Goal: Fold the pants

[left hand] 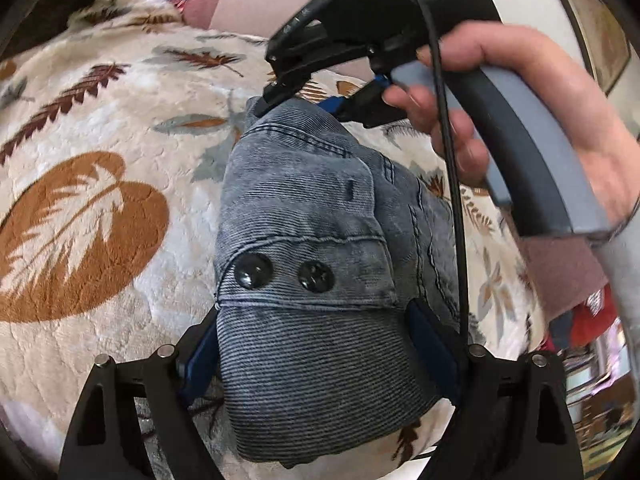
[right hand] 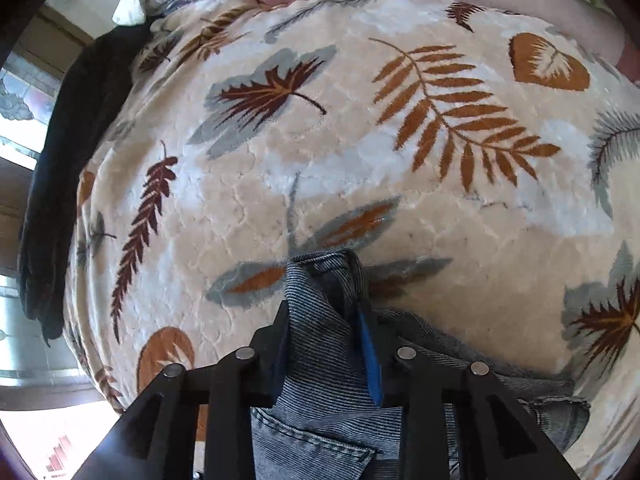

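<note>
**stitchy:** Left gripper point(left hand: 316, 344) is clamped on the pants point(left hand: 312, 240), both blue-padded fingers point(left hand: 430, 344) pressed into the waistband end. Right gripper point(right hand: 326, 332) is pinching the same pants point(right hand: 320, 360) too, a bunched ridge of fabric squeezed between its fingers point(right hand: 370, 360)

**denimdan:** what do the pants look like?

**stitchy:** grey-blue washed denim with a fine ribbed weave. Two dark round buttons point(left hand: 254, 270) sit side by side on the waistband, stitched seams run along the edges, and a pocket corner with double stitching shows low in the right wrist view. They hang as a crumpled strip between the two grippers, over the blanket point(left hand: 100, 128)

**denimdan:** blanket?

**stitchy:** plush cream one with brown, rust and grey leaf prints point(right hand: 464, 112), covering a bed. A dark cloth point(right hand: 76, 152) hangs at its left edge in the right wrist view, and something pink point(left hand: 236, 8) lies at the far end

**denimdan:** and the hands?

**stitchy:** from the left wrist view you see the right hand point(left hand: 520, 120) wrapped around the grey and black handle point(left hand: 532, 152), fingers curled under it, a black cable point(left hand: 452, 160) running down in front. That gripper point(left hand: 304, 92) points down and to the left, tips biting the far end of the denim. The left hand itself can't be seen
</note>
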`<state>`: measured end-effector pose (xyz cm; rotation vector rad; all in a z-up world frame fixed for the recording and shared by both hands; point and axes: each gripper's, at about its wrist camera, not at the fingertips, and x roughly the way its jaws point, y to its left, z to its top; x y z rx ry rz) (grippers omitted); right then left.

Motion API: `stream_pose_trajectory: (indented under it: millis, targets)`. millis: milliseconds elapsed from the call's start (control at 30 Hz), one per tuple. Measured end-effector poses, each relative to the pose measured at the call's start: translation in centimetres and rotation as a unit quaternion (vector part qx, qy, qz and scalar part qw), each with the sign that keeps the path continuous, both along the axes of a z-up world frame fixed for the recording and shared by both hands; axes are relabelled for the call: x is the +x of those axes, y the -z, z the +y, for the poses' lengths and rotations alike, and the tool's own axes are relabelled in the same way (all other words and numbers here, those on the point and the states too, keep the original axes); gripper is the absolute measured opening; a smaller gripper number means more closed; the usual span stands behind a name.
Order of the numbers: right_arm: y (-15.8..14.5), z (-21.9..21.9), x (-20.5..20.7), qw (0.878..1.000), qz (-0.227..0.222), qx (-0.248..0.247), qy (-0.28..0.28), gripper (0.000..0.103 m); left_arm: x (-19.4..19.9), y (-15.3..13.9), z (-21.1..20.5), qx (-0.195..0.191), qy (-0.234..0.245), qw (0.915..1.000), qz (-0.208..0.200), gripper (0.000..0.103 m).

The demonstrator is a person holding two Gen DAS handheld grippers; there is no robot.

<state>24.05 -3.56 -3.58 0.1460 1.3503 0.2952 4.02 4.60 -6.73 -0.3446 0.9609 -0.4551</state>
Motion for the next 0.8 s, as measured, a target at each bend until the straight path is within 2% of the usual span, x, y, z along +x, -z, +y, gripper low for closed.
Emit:
stream_pose_trajectory:
  millis: [33,100,167,267,433,567,633,700,733,800]
  targets:
    - [-0.3,-0.2,-0.1,1.0,-0.003,0.005,0.004,0.033,-0.2,0.0,-0.2,0.003,0.001,1.0,-0.003,0.084]
    - [-0.7,-1.4,0.1,1.0,-0.004,0.013,0.024,0.043,-0.2,-0.1,-0.6,0.005,0.003,1.0,-0.005,0.083]
    - [-1.3,-2.3,0.3,0.999,-0.008,0.013,0.043,0.047,-0.3,-0.1,-0.8,0.007,0.004,0.9999,-0.006,0.083]
    - [-2.6,-3.7,0.3,0.998,-0.029,-0.012,0.056,0.048,-0.4,-0.1,-0.7,0.007,0.003,0.9999,-0.006,0.083]
    - [-4.4,-4.5,-1.6,0.998,-0.037,0.045,0.036,0.048,-1.0,-0.3,0.5,0.004,0.001,1.0,-0.006,0.083]
    - [-4.1,-5.3,-5.4,0.995,-0.048,0.085,0.028,0.063,-0.9,0.0,0.9,-0.007,0.001,1.0,0.003,0.083]
    - [-2.6,-6.8,-7.3,0.994,-0.041,0.092,0.037,0.066,-0.9,0.1,1.5,-0.025,0.0,0.9995,0.017,0.083]
    - [0.5,-8.3,-8.5,0.997,-0.01,0.07,0.041,0.068,-1.1,0.1,2.5,-0.056,0.002,0.9979,0.033,0.083]
    - [1.8,-9.0,-8.9,0.996,0.01,0.078,0.038,0.065,-1.1,-0.1,3.1,-0.075,0.002,0.9965,0.038,0.083]
    - [1.0,-9.9,-9.9,0.993,-0.013,0.106,0.043,0.066,-1.4,-0.6,5.3,-0.122,-0.016,0.9919,0.032,0.083]
